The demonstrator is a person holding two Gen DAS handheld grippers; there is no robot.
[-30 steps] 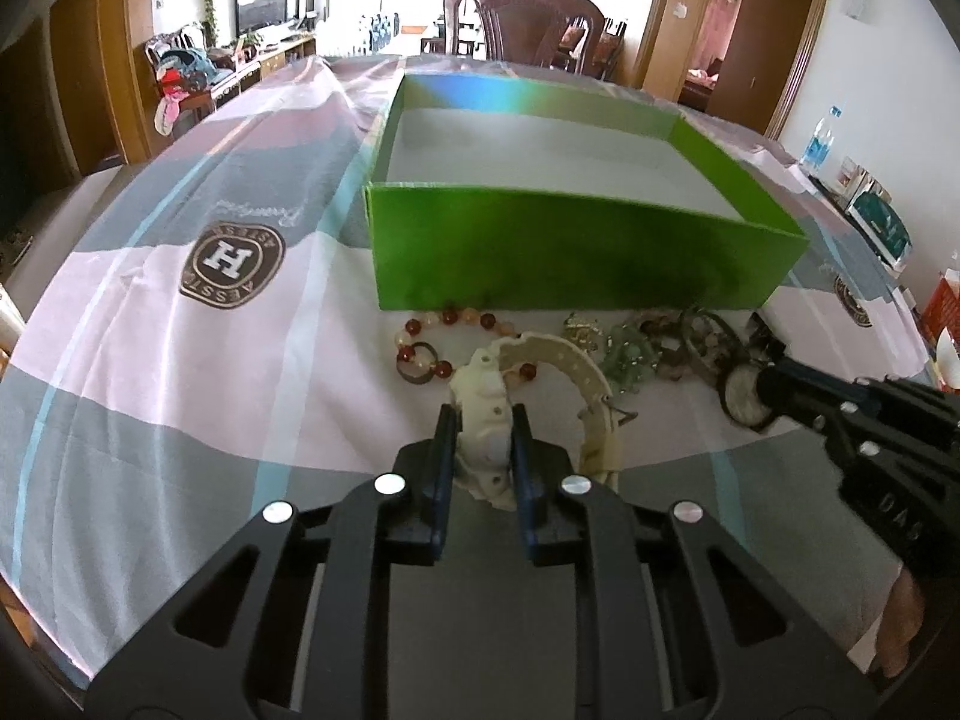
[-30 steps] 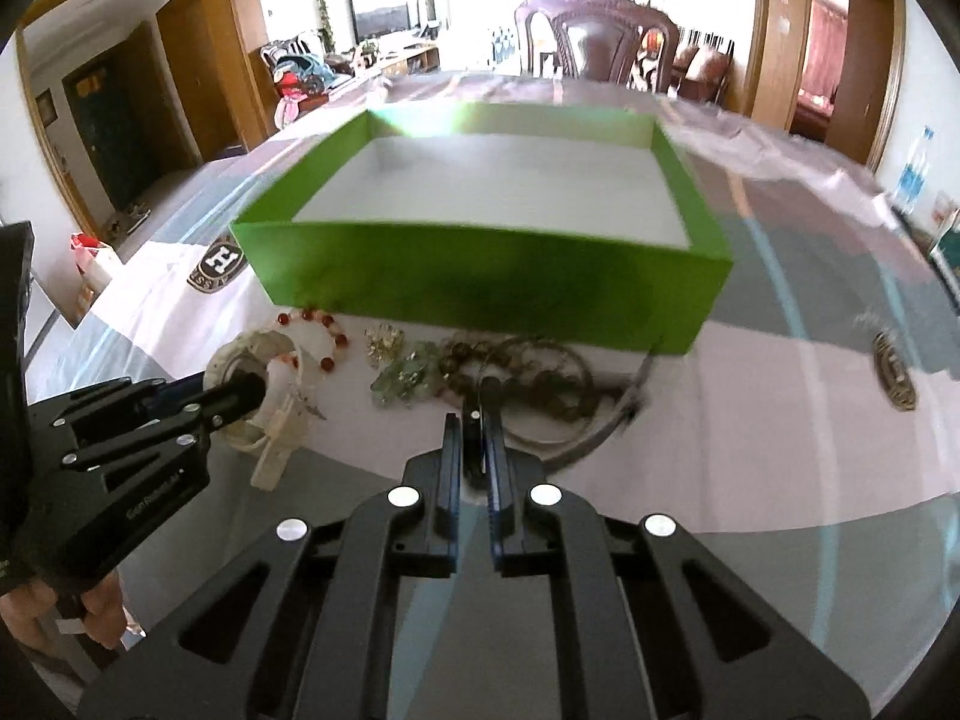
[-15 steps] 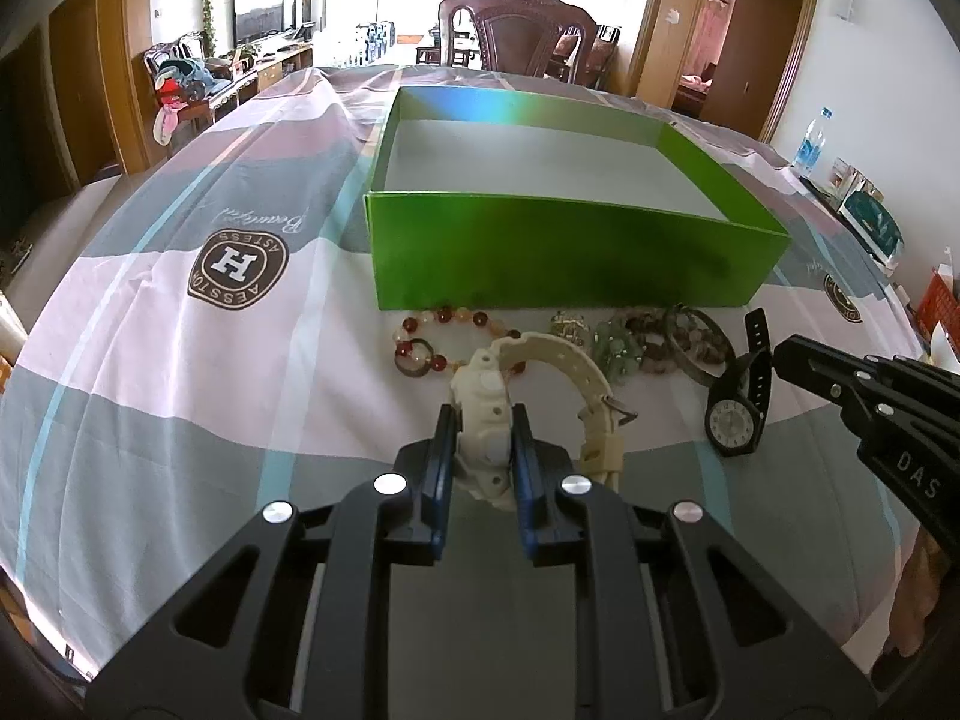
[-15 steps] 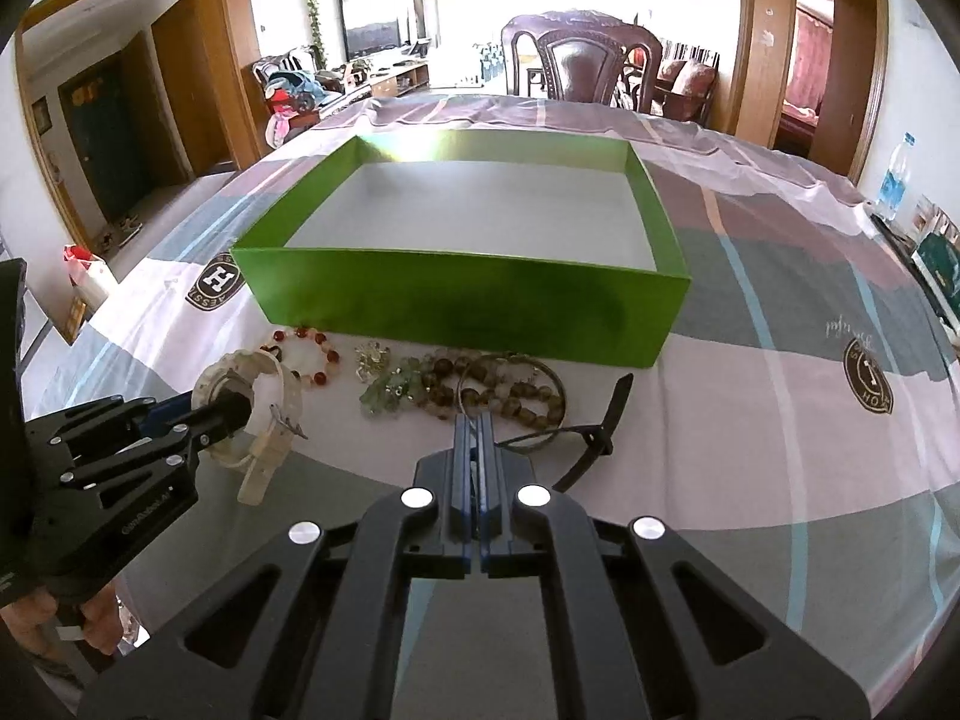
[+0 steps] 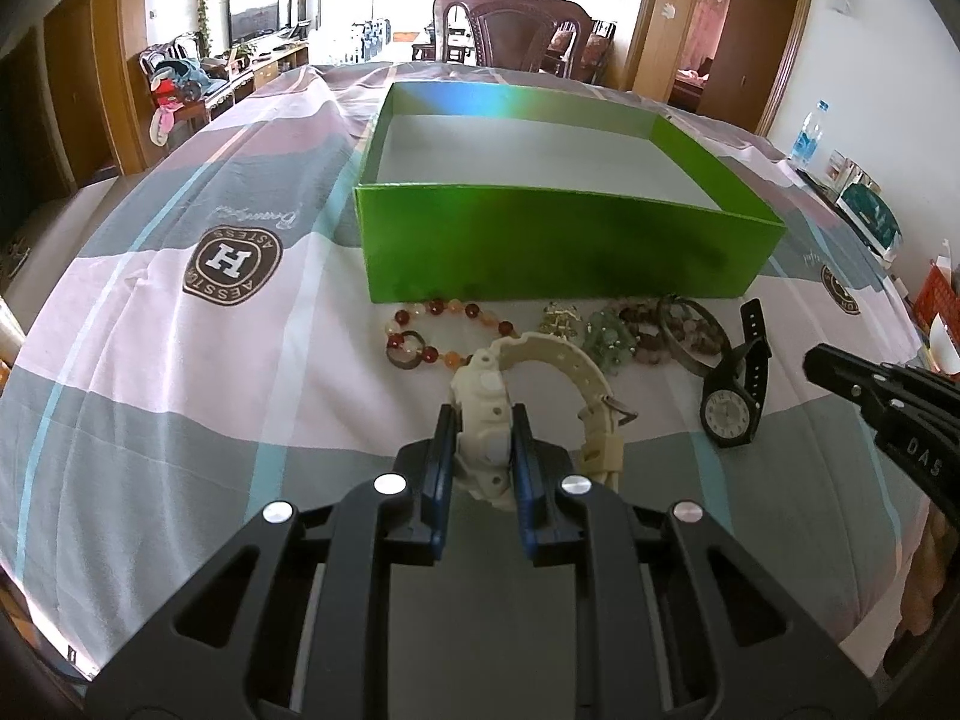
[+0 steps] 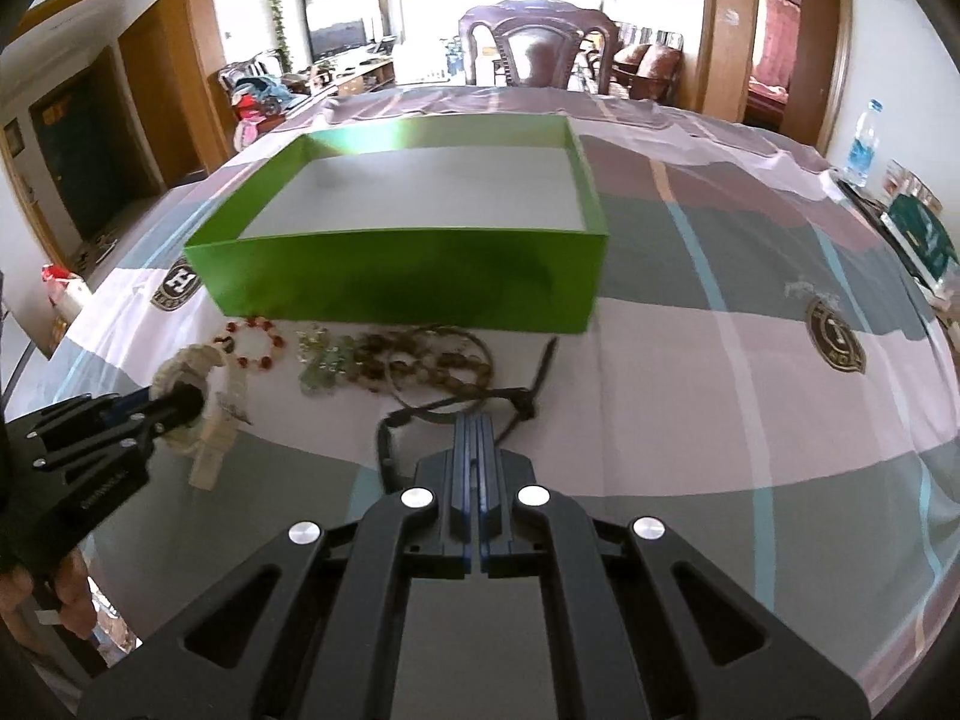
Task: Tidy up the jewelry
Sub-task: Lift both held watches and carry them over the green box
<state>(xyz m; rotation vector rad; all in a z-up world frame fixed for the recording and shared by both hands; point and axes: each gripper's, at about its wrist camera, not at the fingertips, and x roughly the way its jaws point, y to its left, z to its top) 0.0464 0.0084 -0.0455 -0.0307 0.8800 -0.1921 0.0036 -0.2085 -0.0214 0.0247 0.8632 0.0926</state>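
Observation:
My left gripper (image 5: 483,420) is shut on a cream plastic watch (image 5: 489,405), gripping its case; the strap curls off to the right. It shows at the left of the right wrist view (image 6: 198,387). My right gripper (image 6: 475,429) is shut and empty, drawn back from a black watch (image 5: 732,396) that lies on the cloth. In front of the open green box (image 5: 564,252) lie a red bead bracelet (image 5: 432,330), a green stone piece (image 5: 609,339) and brown bead bracelets (image 5: 672,330).
The checked tablecloth (image 5: 180,360) covers the table. A dark wooden chair (image 5: 516,24) stands beyond the box. A water bottle (image 5: 807,132) and packets sit at the far right edge, with an orange basket (image 5: 936,300) nearer.
My right gripper has let go of the black watch and pulled back toward me; the watch now lies on the cloth. My left gripper still holds the cream watch, hardly moved.

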